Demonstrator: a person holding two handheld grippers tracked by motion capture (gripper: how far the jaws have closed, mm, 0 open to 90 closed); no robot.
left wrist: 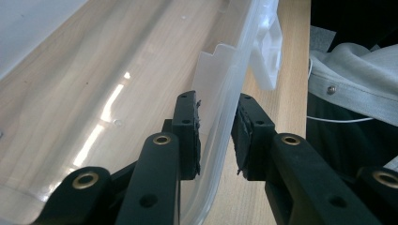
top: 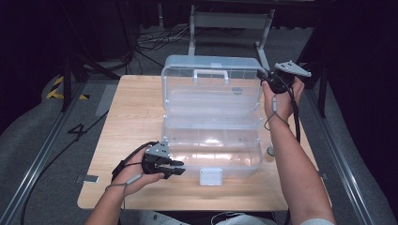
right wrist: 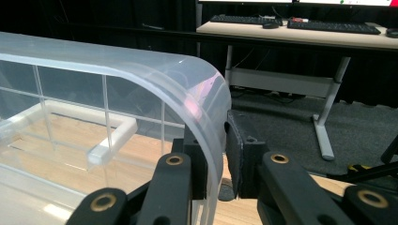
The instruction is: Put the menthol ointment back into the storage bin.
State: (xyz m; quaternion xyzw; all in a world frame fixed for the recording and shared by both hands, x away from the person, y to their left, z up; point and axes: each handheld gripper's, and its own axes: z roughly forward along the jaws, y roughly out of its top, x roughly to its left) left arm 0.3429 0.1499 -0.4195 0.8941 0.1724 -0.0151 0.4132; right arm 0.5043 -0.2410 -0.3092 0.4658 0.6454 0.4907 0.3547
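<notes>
High view shows the clear plastic storage box (top: 211,150) sitting open in the middle of the pale wooden tabletop (top: 126,117), its hinged lid (top: 211,86) standing upright at the far side. My left gripper (top: 174,168) straddles the near front wall of the box base at its left corner; its inner pad looks to touch the wall, the outer one not quite, so I cannot tell if it grips. It is placed to steady the base. My right gripper (top: 261,75) clenches the lid's rounded upper right corner, so I control its swing.
</notes>
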